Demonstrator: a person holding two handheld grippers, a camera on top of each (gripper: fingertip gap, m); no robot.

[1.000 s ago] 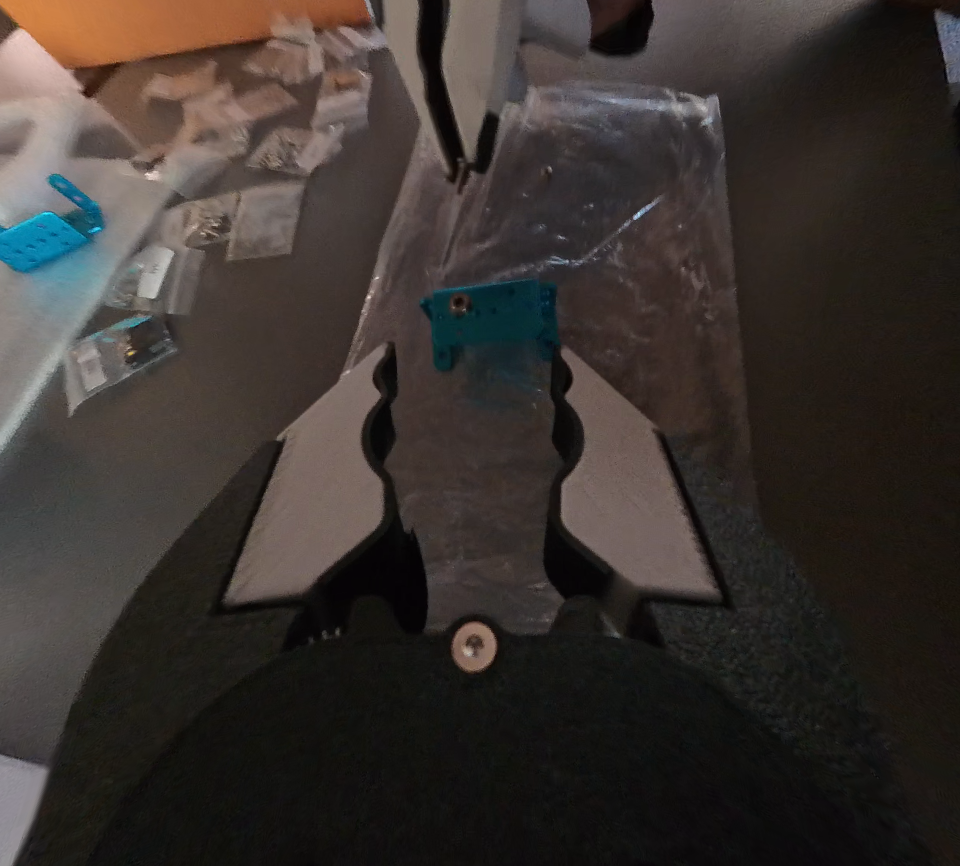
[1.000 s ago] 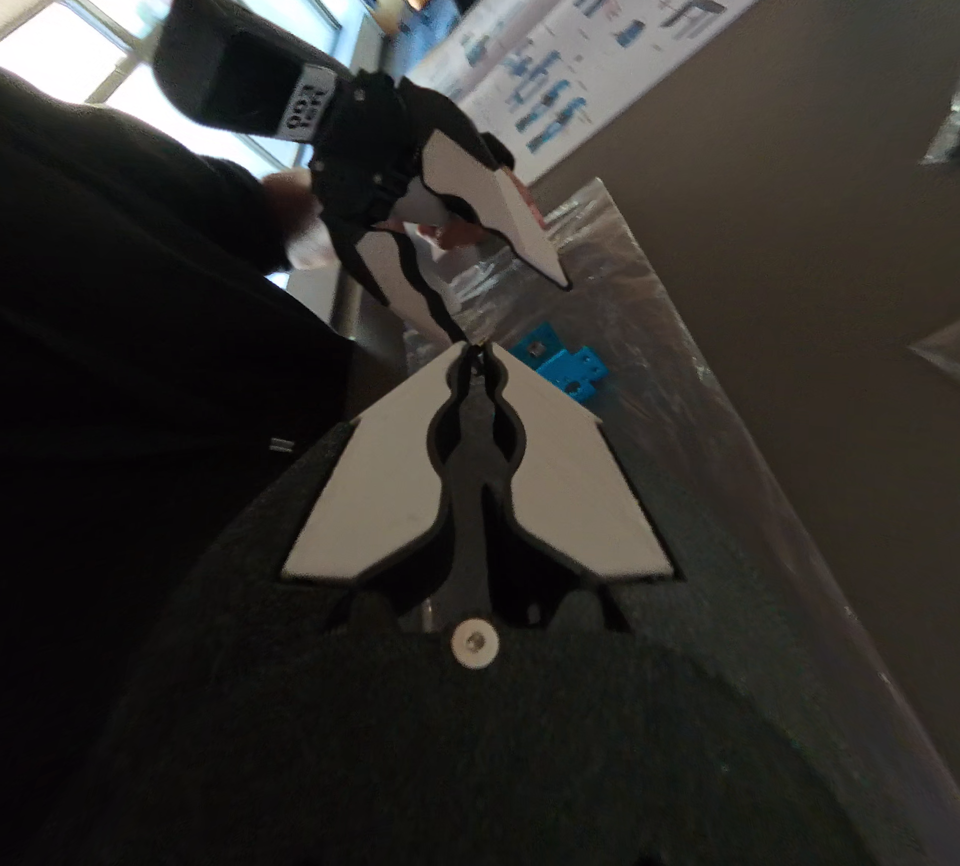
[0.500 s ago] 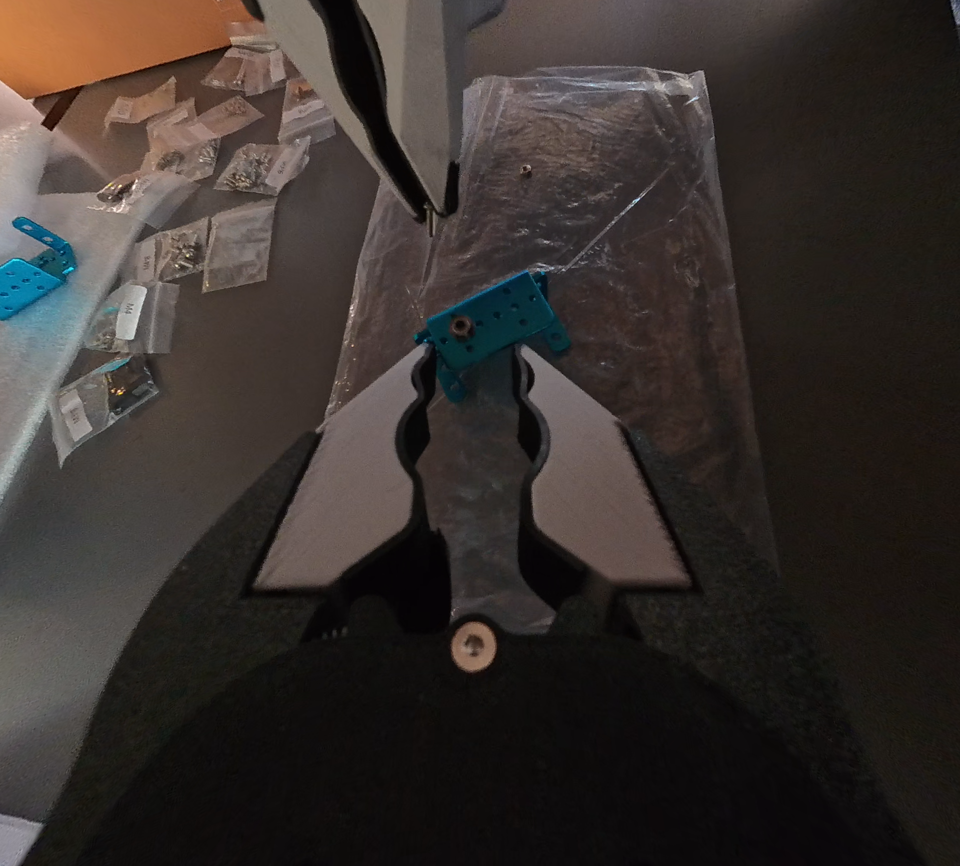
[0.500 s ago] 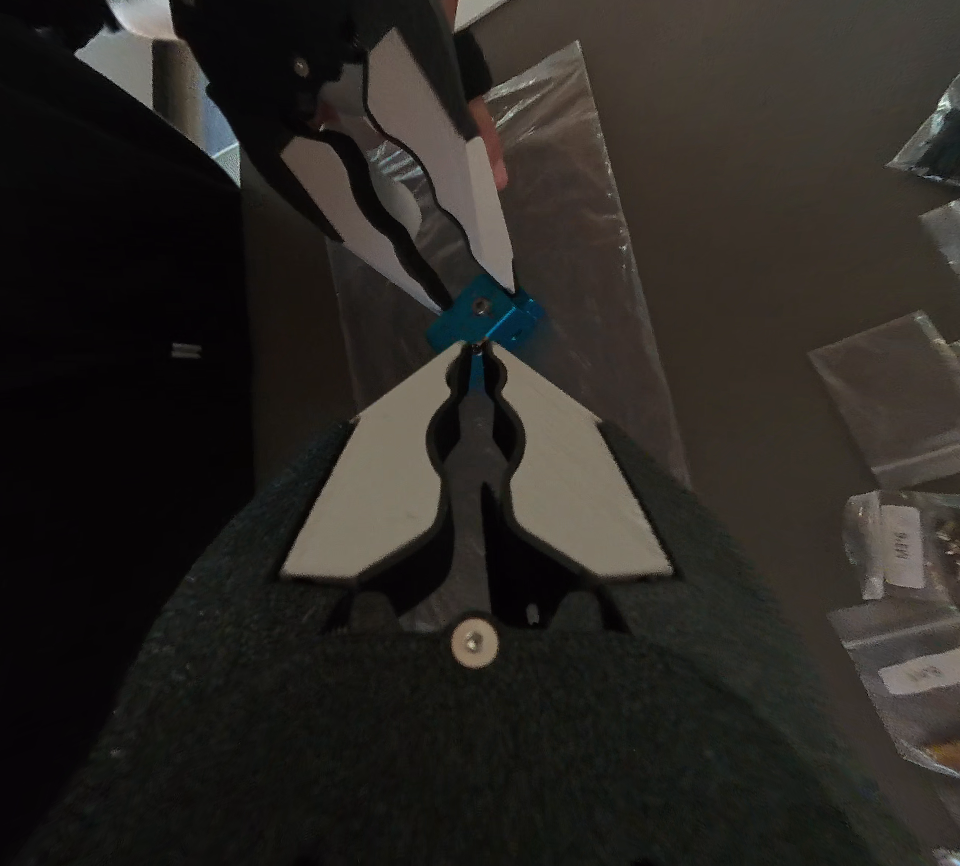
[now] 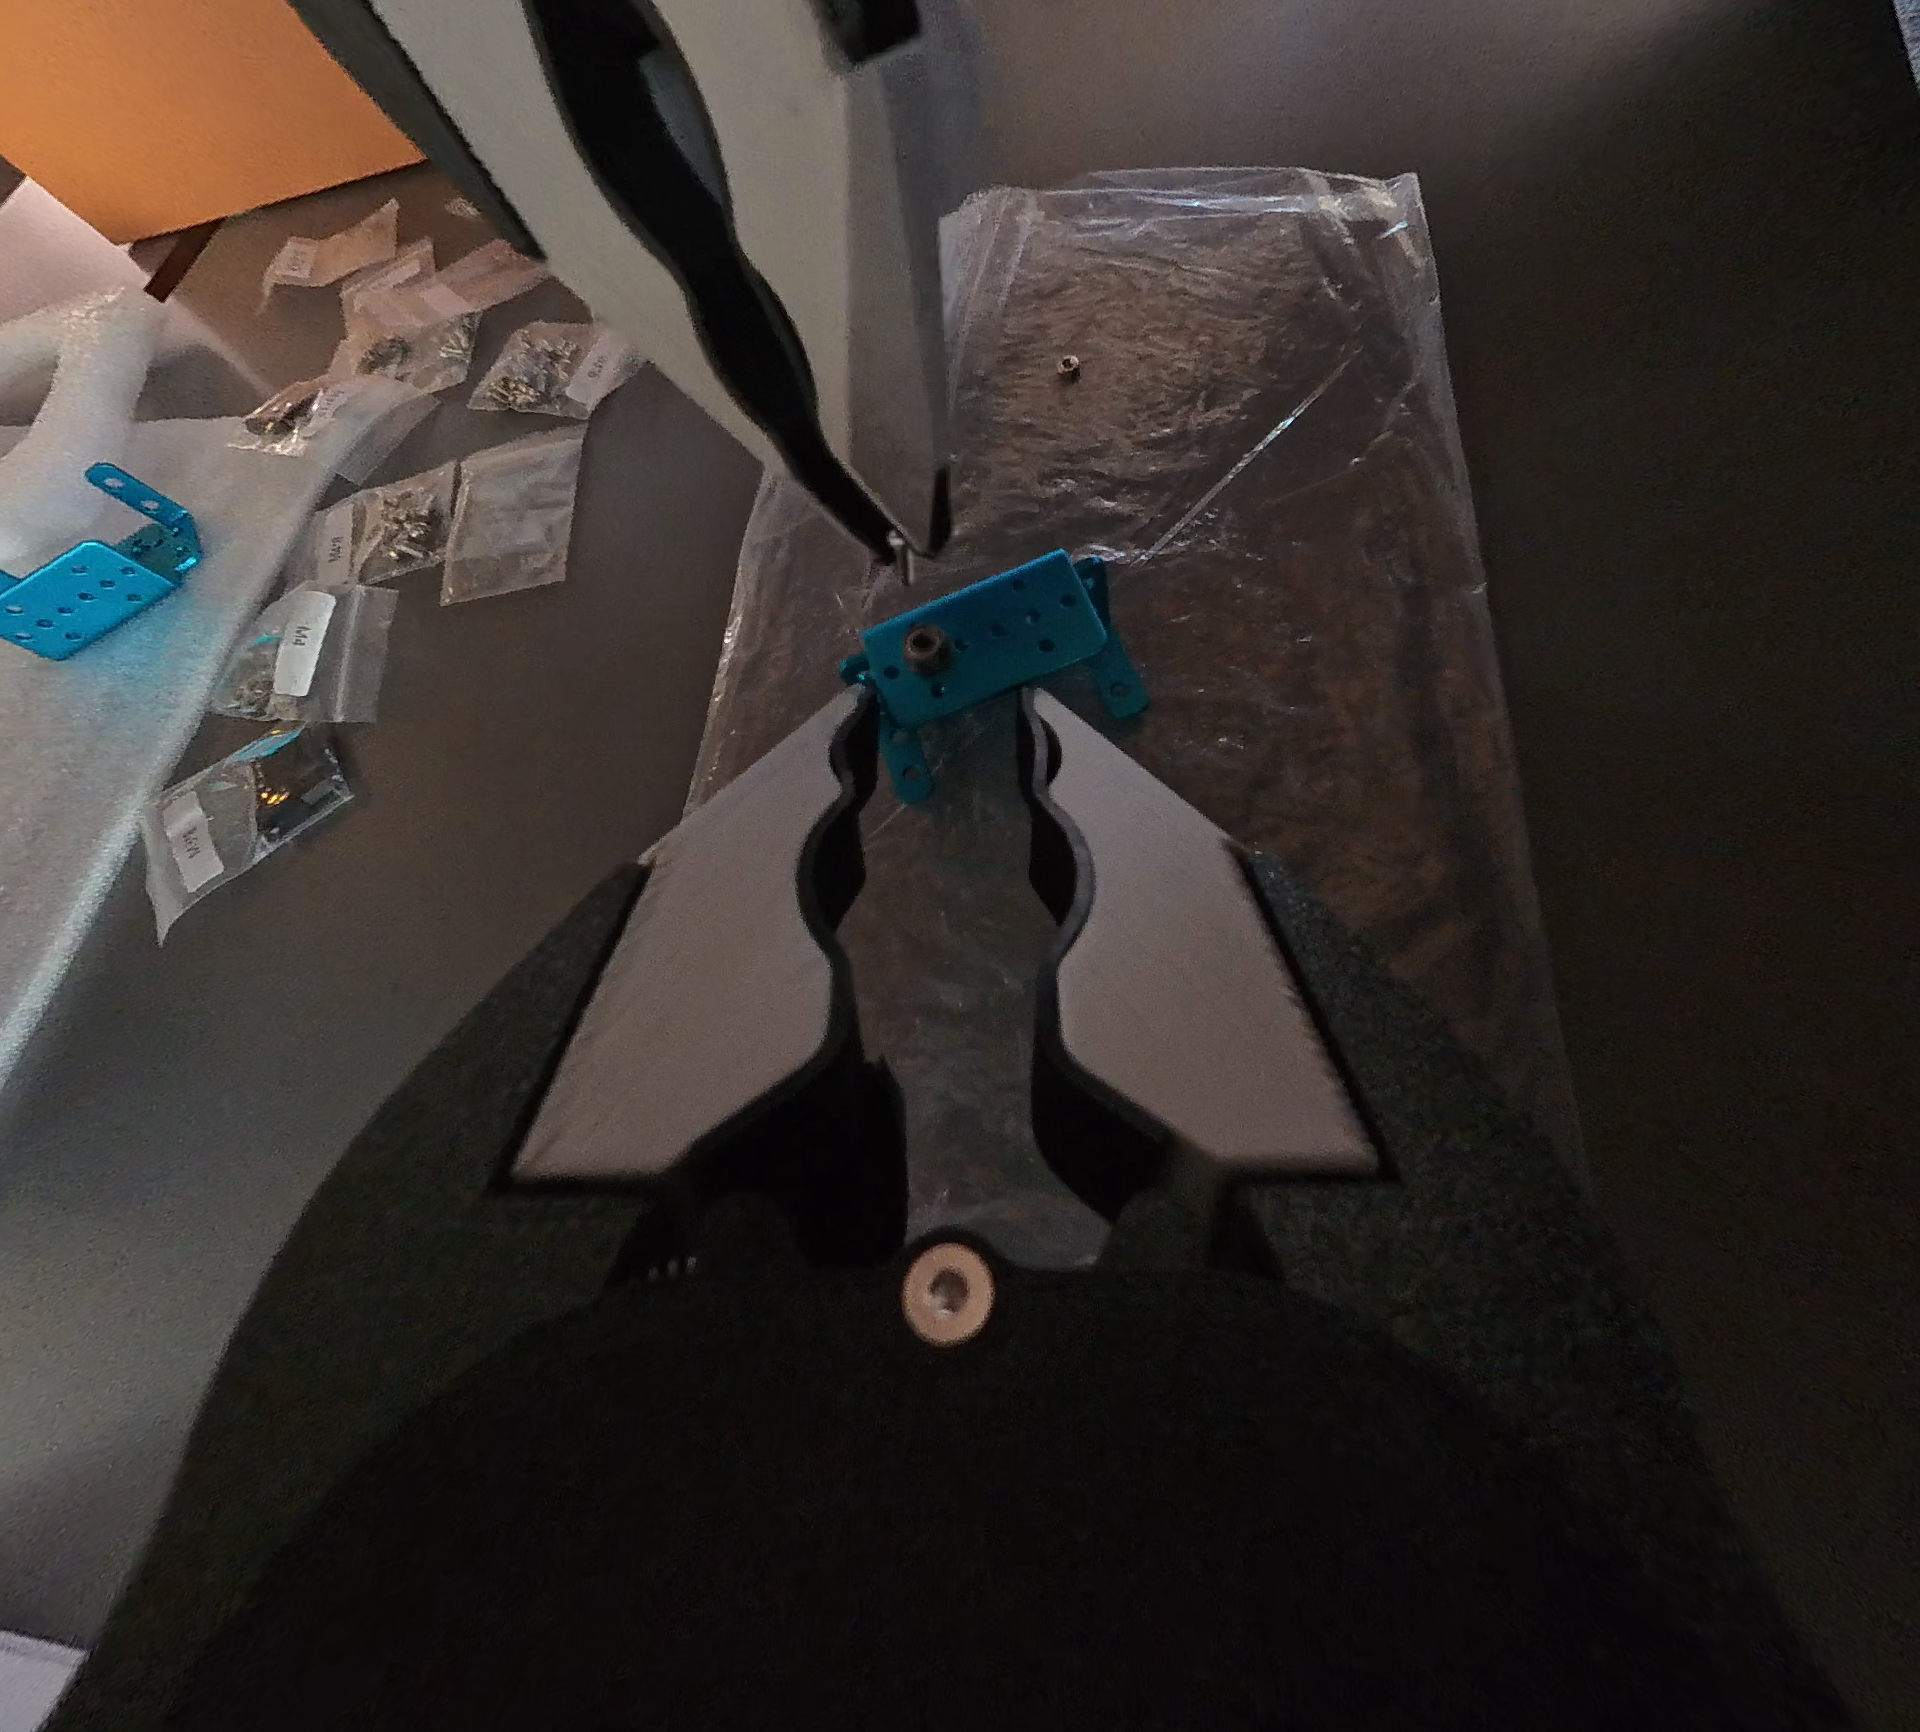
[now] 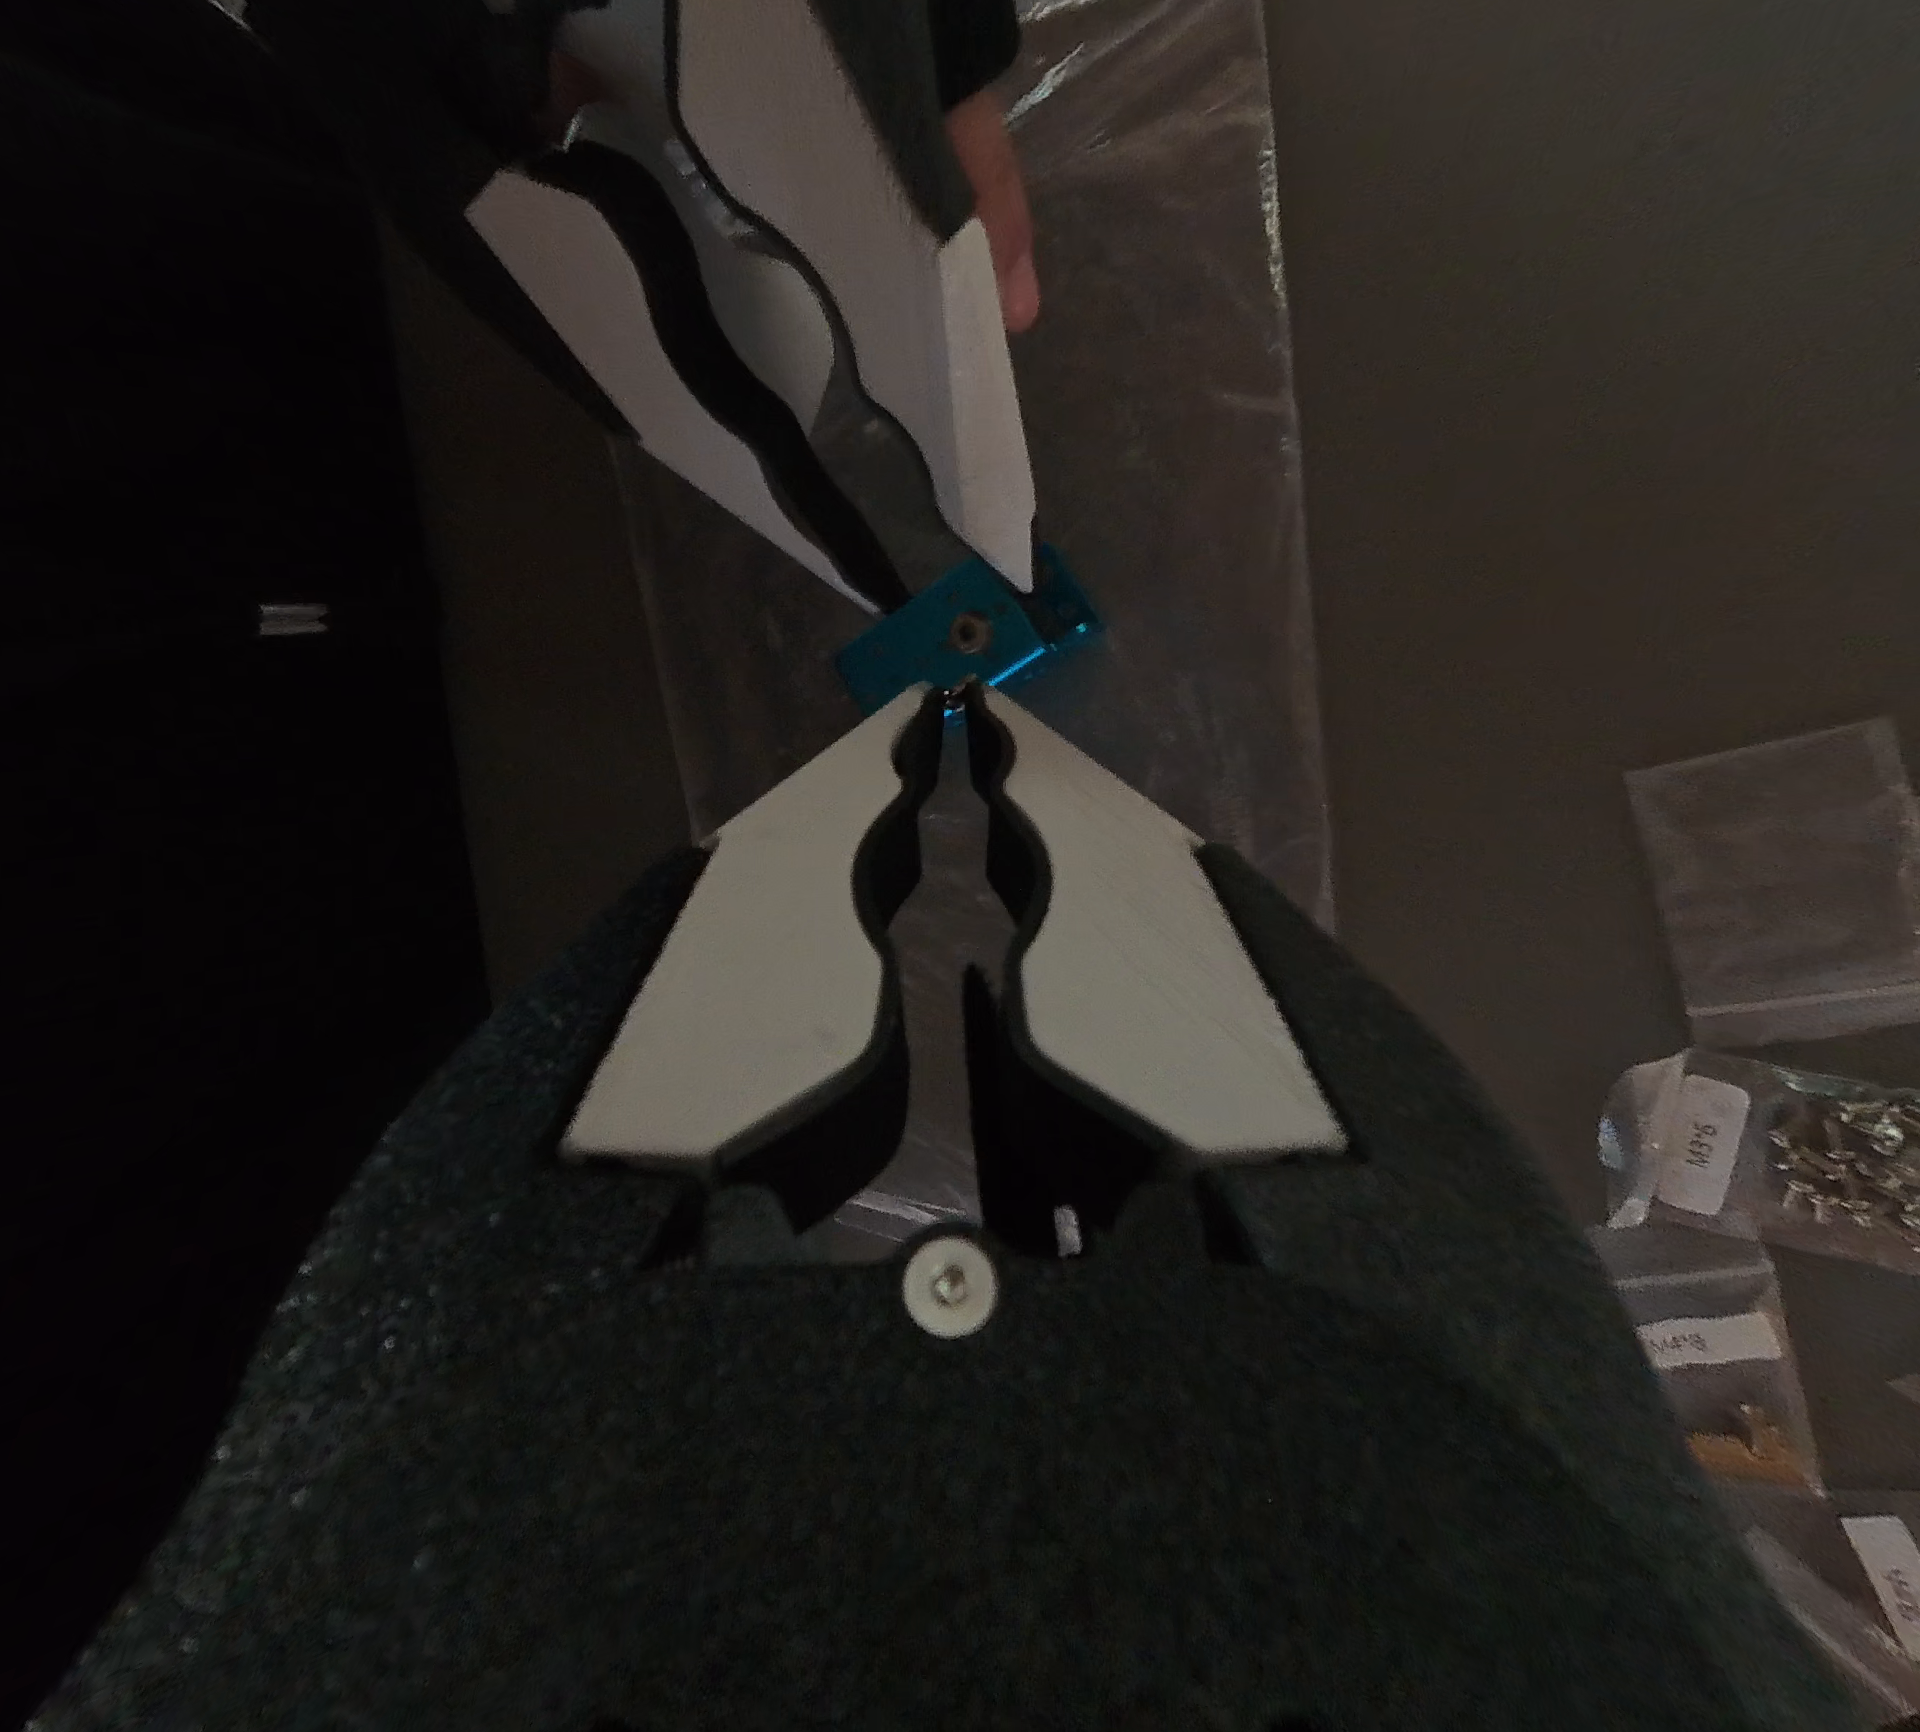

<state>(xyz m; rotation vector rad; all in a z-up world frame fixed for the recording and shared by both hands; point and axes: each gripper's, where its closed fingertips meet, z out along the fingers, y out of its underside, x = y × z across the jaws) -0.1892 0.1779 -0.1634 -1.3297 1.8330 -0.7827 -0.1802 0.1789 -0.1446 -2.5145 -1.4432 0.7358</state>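
A dark table (image 5: 1662, 124) fills both views, and on it a long clear plastic bag (image 5: 1299, 539) runs from the upper centre of the left wrist frame down under the fingers. At the upper left of that frame lie an orange box (image 5: 156, 72), white foam wrap (image 5: 73, 394) bearing a second blue bracket (image 5: 94, 581), and a scatter of small labelled hardware bags (image 5: 416, 477). The left gripper (image 5: 945, 706), at centre frame, stands partly open with its tips on either side of a blue perforated bracket (image 5: 987, 633), touching its ends; whether it grips firmly I cannot tell. A brass insert (image 5: 923, 645) sits in the bracket's face. The right gripper (image 5: 912, 539) reaches down from the upper left, its fingers nearly closed on a small metal screw (image 5: 902, 552) just above the bracket's upper left corner. A tiny brass piece (image 5: 1067, 366) lies apart on the bag, upper centre.
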